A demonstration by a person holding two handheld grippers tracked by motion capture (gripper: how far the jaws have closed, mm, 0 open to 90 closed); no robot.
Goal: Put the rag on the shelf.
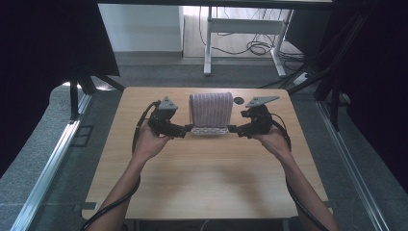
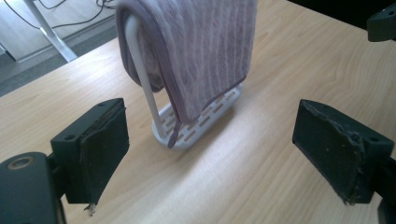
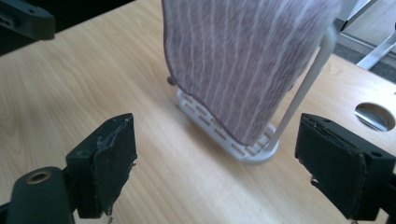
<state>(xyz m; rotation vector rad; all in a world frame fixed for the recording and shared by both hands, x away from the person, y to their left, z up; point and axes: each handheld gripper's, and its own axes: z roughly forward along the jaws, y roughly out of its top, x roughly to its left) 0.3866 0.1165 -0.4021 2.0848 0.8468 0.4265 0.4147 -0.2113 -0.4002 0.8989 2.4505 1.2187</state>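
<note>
- towel [image 1: 210, 109], striped, pale purple with a darker hem, draped over a white rack [image 1: 209, 130]; it stands toward the far middle of the wooden table [image 1: 202, 183], hanging down on both sides of the rack's top bar.
- rack: one white upright hoop rising from a flat slotted base; in the left gripper view the towel [image 2: 210, 51] covers most of the hoop and its lower hem hangs just above the slotted base [image 2: 198, 126]. in the right gripper view the bare white rod [image 3: 306, 88] shows at the towel's [image 3: 243, 60] edge.
- left gripper [image 1: 186, 129], held in the person's left hand [image 1: 151, 142], sits just beside the left end of the rack's base, jaws pointing at it. jaws spread wide, nothing between them; rack base seen in the gap, apart from both pads.
- right gripper [image 1: 233, 129], held in the right hand [image 1: 274, 140], mirrors it at the right end of the base. jaws likewise spread wide and holding nothing.
- grey three-cornered plates top both grippers; black cables trail back along the forearms.
- round hole [image 1: 238, 100] in the table top, just right of the towel, behind the right gripper.
- beyond the table: grey floor, white desk legs [image 1: 208, 45], loose cables [image 1: 257, 47].
</note>
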